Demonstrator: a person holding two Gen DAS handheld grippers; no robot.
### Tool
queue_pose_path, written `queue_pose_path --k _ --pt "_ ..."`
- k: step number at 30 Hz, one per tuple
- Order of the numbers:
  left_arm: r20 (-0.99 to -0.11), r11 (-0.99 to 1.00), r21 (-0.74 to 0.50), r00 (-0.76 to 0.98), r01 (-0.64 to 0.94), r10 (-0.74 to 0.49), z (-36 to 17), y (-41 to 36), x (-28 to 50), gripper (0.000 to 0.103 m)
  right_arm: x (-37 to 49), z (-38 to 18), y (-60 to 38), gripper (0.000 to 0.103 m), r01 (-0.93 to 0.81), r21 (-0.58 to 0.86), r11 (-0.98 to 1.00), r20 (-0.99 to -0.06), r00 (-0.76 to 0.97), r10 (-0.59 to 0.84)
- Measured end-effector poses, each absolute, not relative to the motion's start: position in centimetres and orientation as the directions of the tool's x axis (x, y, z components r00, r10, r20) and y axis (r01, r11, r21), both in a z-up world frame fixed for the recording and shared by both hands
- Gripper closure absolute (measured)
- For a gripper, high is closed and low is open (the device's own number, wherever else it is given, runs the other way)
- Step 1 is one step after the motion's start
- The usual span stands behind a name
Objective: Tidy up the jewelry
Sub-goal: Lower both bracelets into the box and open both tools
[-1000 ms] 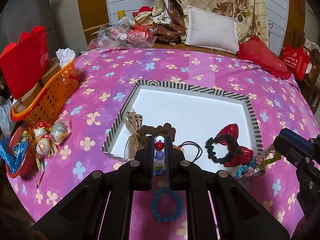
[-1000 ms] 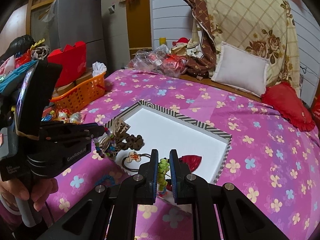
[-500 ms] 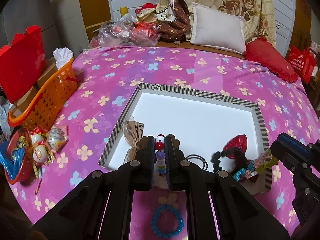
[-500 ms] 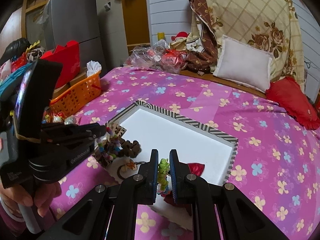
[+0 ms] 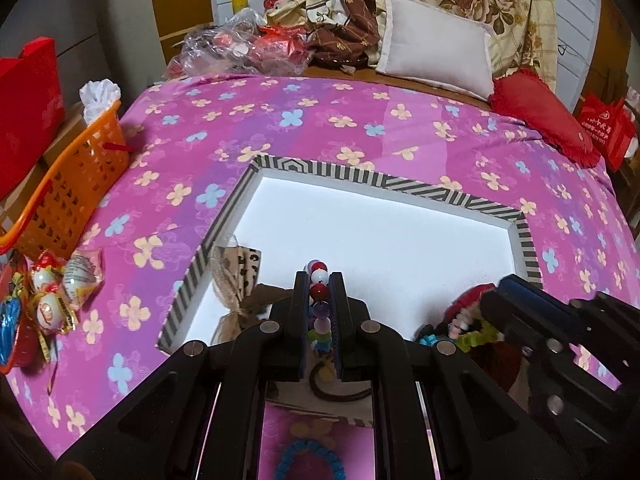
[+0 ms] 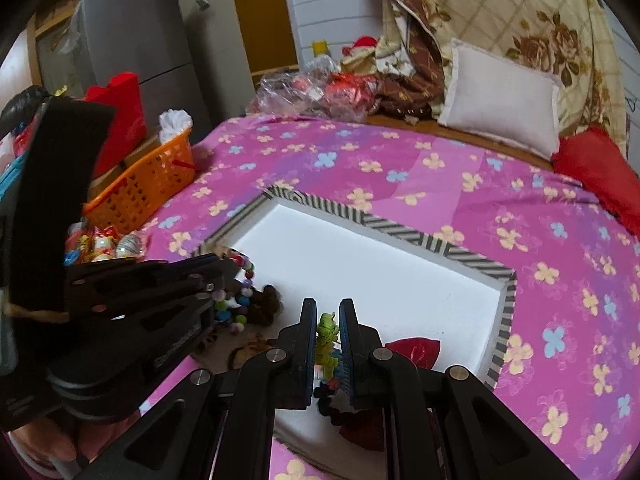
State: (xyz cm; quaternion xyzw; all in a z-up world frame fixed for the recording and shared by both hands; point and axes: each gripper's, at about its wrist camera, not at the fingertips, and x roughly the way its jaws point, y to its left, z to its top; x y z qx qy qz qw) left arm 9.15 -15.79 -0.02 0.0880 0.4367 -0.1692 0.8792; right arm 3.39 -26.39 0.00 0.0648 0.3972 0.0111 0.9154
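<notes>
Both claws are loaded: the left claw (image 5: 319, 280) is clamped on a bead bracelet (image 5: 319, 284) running lengthwise between its fingers, the right claw (image 6: 328, 312) on a green beaded piece (image 6: 327, 338). Each hangs over the striped box's (image 5: 440, 190) near end, white floor directly below, so they just drop.

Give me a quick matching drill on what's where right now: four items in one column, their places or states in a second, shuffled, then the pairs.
Items
1. bead string
2. green charm
3. blue bracelet
4. orange basket

Places
A. on the bedspread, near side of the tray, outside it
B. clamped in the left gripper
C. at the bed's left edge
D. clamped in the right gripper

Pairs: 1-B, 2-D, 3-A, 4-C
</notes>
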Motion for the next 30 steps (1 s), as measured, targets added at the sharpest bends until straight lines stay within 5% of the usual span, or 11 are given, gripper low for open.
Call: queue_pose_path --k 22,25,27,30 --pt "-0.83 0.927 0.076 0.538 0.368 -0.146 -5.0 -16.3 9.0 0.093 2.1 -5.2 -30.8 0.089 0.177 0.161 0.971 -0.795 0.606 0.021" --pt "-0.829 0.926 0.068 0.537 0.37 -0.154 -4.9 -16.0 8.6 0.081 1.2 -4.8 -30.9 0.072 0.19 0.16 0.969 -0.79 0.614 0.01" --pt "-0.828 0.928 0.057 0.537 0.368 -0.162 -4.7 -15.6 8.3 0.063 0.6 -4.5 -31.0 0.071 0.195 0.155 0.968 -0.786 0.618 0.002" --pt "-0.814 0.926 0.073 0.559 0.37 -0.159 -4.0 -15.3 7.4 0.055 -0.6 -3.9 -30.8 0.071 0.196 0.16 0.967 -0.781 0.625 0.002"
